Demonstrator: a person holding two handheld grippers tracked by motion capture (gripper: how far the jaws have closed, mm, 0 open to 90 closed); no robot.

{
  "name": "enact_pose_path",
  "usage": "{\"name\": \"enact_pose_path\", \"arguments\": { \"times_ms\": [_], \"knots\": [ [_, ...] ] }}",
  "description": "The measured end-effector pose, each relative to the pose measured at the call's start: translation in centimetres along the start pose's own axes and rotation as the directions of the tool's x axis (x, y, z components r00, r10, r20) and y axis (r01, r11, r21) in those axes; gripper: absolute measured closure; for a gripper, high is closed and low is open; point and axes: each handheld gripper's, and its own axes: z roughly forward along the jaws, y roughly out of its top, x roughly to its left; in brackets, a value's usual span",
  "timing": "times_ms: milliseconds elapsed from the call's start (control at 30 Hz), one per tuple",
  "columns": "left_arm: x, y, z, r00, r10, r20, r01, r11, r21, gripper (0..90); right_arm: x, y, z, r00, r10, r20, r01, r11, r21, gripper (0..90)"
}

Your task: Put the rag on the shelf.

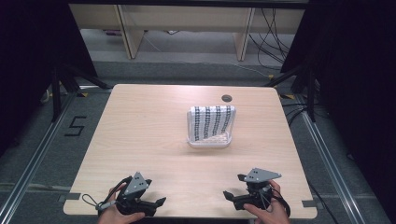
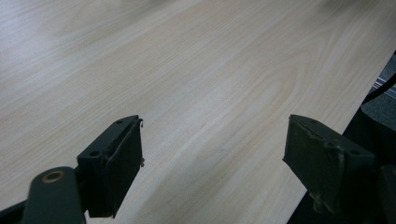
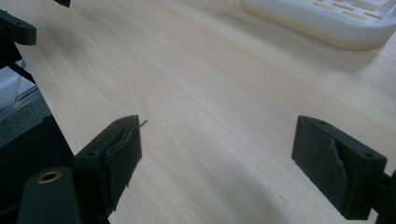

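A white tray with a black-patterned white cloth is sitting near the middle of the counter. Well apart from it, at the near edge, the left gripper and right gripper are resting released, holding nothing.
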Motion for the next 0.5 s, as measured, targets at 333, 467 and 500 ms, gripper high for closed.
{"name": "enact_pose_path", "arguments": {
  "times_ms": [333,467,500],
  "knots": [
    [0.25,-0.04,-0.01,0.9997,0.024,-0.008,-0.023,0.9993,0.028,18.4,0.02,-0.05,0.01,0.9998,-0.003,0.017,0.003,1.000,0.002,17.2],
    [0.28,-0.16,0.19,1.0000,0.005,0.000,-0.005,0.9999,0.015,18.4,-0.13,-0.09,0.01,0.9999,0.002,0.016,-0.002,1.000,0.002,17.2],
    [0.27,-0.21,0.22,1.0000,-0.008,-0.002,0.008,0.9998,0.016,18.4,-0.25,-0.11,0.06,0.9999,-0.003,0.013,0.003,1.000,0.000,17.2]
  ]
}}
